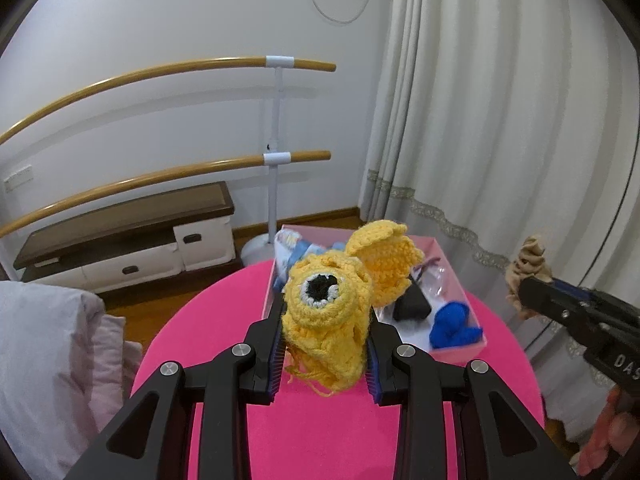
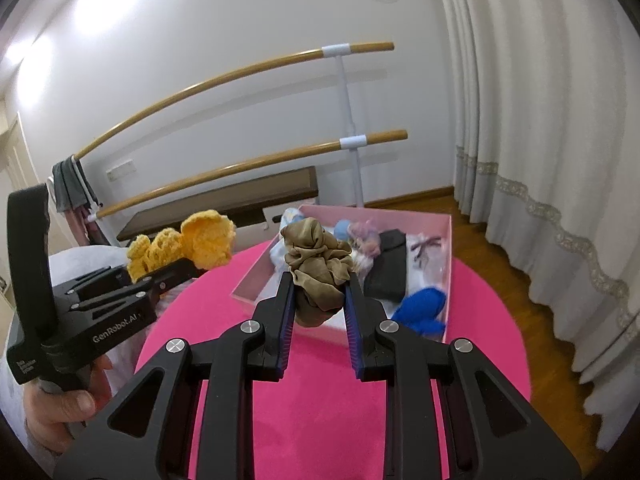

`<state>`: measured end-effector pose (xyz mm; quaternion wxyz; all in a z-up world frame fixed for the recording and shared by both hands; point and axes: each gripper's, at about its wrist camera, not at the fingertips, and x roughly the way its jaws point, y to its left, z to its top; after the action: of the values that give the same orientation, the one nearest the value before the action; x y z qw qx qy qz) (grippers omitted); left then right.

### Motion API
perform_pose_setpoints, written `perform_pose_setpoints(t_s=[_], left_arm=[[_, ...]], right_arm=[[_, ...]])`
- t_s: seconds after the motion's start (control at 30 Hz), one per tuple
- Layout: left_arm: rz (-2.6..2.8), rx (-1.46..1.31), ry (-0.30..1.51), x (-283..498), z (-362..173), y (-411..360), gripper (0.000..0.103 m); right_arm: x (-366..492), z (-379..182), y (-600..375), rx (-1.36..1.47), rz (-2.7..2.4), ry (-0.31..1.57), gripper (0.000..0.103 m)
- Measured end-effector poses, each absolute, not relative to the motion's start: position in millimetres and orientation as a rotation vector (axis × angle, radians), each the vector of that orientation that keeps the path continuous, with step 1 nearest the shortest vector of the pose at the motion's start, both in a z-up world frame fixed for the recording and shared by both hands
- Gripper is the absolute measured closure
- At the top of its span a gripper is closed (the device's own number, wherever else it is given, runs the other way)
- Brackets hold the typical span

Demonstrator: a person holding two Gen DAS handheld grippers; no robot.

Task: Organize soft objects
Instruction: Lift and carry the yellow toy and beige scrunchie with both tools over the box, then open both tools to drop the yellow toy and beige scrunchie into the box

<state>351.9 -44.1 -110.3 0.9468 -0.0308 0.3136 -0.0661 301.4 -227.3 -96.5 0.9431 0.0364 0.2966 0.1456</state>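
Observation:
My left gripper (image 1: 325,326) is shut on a yellow crochet toy (image 1: 326,312) with a black-and-white eye and holds it above the pink round table (image 1: 208,320), just in front of the pink box (image 1: 460,354). The toy also shows in the right wrist view (image 2: 188,246). My right gripper (image 2: 319,300) is shut on a tan scrunchie (image 2: 318,258) and holds it over the near edge of the pink box (image 2: 448,240). The scrunchie also shows at the right of the left wrist view (image 1: 528,266). Inside the box lie a blue knit piece (image 2: 420,308), a black pouch (image 2: 386,266) and pale soft items.
A ballet barre stand (image 1: 276,152) and a low dark-topped cabinet (image 1: 128,236) stand behind the table by the wall. White curtains (image 1: 500,120) hang at the right. A pale cushion (image 1: 52,360) lies left of the table. Wooden floor (image 2: 480,236) shows beyond the box.

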Motion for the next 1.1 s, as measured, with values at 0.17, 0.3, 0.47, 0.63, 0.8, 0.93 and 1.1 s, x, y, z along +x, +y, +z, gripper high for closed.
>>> perform_pose_setpoints(t_s=[0.17, 0.3, 0.47, 0.63, 0.8, 0.93, 1.1], left_arm=[[-0.155, -0.072, 0.675, 395, -107, -49, 0.073], [-0.177, -0.084, 0.722, 435, -110, -51, 0.073], [-0.189, -0.075, 0.792, 484, -124, -57, 0.073], [-0.186, -0.06, 0.866, 529, -142, -67, 0.069], [-0.17, -0.029, 0.905, 566, -152, -85, 0.067], [-0.146, -0.007, 0.896, 572, -157, -93, 0.04], [-0.112, 0.04, 0.864, 567, -157, -102, 0.016]], right_arm=[[345, -96, -233, 0.076, 0.287, 0.657, 0.081], [380, -108, -239, 0.091, 0.281, 0.721, 0.081], [415, -130, -244, 0.106, 0.28, 0.803, 0.081], [435, -154, -248, 0.119, 0.271, 0.868, 0.081], [443, -169, -253, 0.143, 0.27, 0.895, 0.08], [445, -174, -258, 0.162, 0.26, 0.903, 0.07], [445, -173, -260, 0.185, 0.254, 0.901, 0.032]])
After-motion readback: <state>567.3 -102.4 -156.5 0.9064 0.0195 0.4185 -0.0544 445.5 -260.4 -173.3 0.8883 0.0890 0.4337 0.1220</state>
